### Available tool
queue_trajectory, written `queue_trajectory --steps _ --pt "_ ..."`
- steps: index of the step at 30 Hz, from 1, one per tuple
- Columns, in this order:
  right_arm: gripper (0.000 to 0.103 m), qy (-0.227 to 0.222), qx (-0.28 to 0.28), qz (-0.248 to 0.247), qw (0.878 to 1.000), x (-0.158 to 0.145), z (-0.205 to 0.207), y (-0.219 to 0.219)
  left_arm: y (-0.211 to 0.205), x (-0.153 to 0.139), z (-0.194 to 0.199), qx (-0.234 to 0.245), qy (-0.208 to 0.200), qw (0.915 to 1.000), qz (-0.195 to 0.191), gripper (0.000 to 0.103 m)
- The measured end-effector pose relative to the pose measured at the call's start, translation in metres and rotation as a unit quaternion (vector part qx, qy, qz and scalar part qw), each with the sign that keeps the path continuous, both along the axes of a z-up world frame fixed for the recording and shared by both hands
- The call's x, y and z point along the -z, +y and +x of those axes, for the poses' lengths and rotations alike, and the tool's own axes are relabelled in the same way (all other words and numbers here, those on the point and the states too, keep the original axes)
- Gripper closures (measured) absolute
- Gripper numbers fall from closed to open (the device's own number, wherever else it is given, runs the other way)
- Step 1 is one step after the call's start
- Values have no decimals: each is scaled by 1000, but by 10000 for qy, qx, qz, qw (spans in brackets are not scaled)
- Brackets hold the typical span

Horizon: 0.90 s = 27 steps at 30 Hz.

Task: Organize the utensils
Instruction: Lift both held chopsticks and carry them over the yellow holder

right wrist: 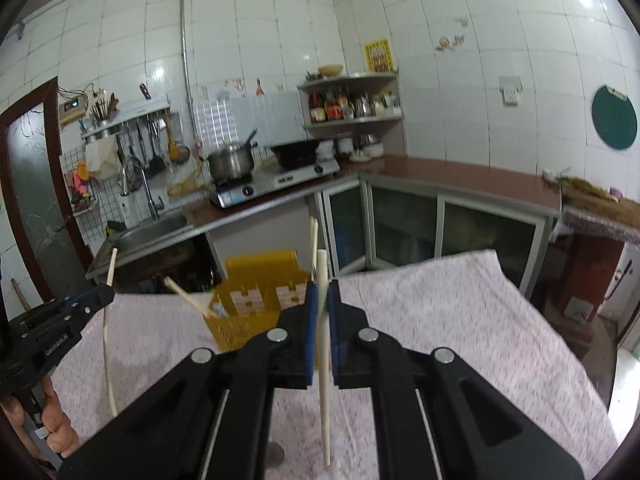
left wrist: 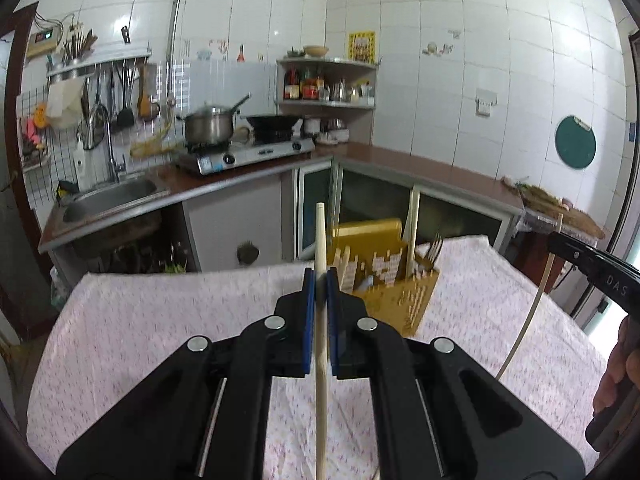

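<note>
Setting: a cloth-covered table [left wrist: 160,320] in a tiled kitchen, with a yellow utensil holder [left wrist: 384,276] standing at its far side.

Left gripper [left wrist: 321,280]: jaws nearly closed on a pale wooden chopstick [left wrist: 321,360], which stands roughly upright, its blunt end above the pads and the rest hanging below toward the cloth.

Right gripper [right wrist: 323,292]: jaws likewise pinched on a second chopstick [right wrist: 325,392], upright with a slight lean; its lower tip hangs clear above the cloth.

Hands: part of a hand [right wrist: 56,420] shows on the left gripper's handle in the right wrist view.

Holder contents: forks [left wrist: 434,252] stand in the compartment nearest the right gripper, with another chopstick [left wrist: 412,224] rising beside them; a further stick [right wrist: 188,298] leans at an angle in a compartment on the left gripper's side. Exact slot divisions are blurred.

Task item location: one chopstick in each gripper, both held in the air short of the holder.

Step in hand: judged as carrying the pair toward the holder; neither is yet above a slot.

Next move requires: bringing each stick over the chopstick compartment, keeping it near vertical, lowering the tip inside the wall before parting the jaws.

Risk: a thin round stick may pivot in the pads or catch the rim.
</note>
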State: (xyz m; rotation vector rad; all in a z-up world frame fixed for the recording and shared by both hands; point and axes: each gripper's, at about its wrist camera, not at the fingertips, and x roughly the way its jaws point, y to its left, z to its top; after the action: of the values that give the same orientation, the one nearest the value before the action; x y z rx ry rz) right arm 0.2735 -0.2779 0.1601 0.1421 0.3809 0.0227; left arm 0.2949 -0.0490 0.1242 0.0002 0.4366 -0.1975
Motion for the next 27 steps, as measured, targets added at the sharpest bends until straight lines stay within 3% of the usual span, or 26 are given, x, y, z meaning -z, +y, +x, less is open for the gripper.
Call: queue_trajectory --steps 5,11,18,23,27 --pt "97 -269 13 -90 9996 -31 16 0 -2 -30 14 59 -328 9994 -133 99" --pt "97 -686 53 -195 9974 -68 36 3 -6 -67 39 219 -693 9958 -558 99" --pt "97 -976 19 -134 9951 -87 58 10 -19 -96 60 400 -1104 9897 -819 99" --pt "97 -1099 11 -133 9938 -82 75 15 -23 -98 79 498 -1237 9854 -1061 99" --pt "97 -1216 6 -91 9925 -73 86 16 -24 -82 98 385 -1281 9834 -1224 99"
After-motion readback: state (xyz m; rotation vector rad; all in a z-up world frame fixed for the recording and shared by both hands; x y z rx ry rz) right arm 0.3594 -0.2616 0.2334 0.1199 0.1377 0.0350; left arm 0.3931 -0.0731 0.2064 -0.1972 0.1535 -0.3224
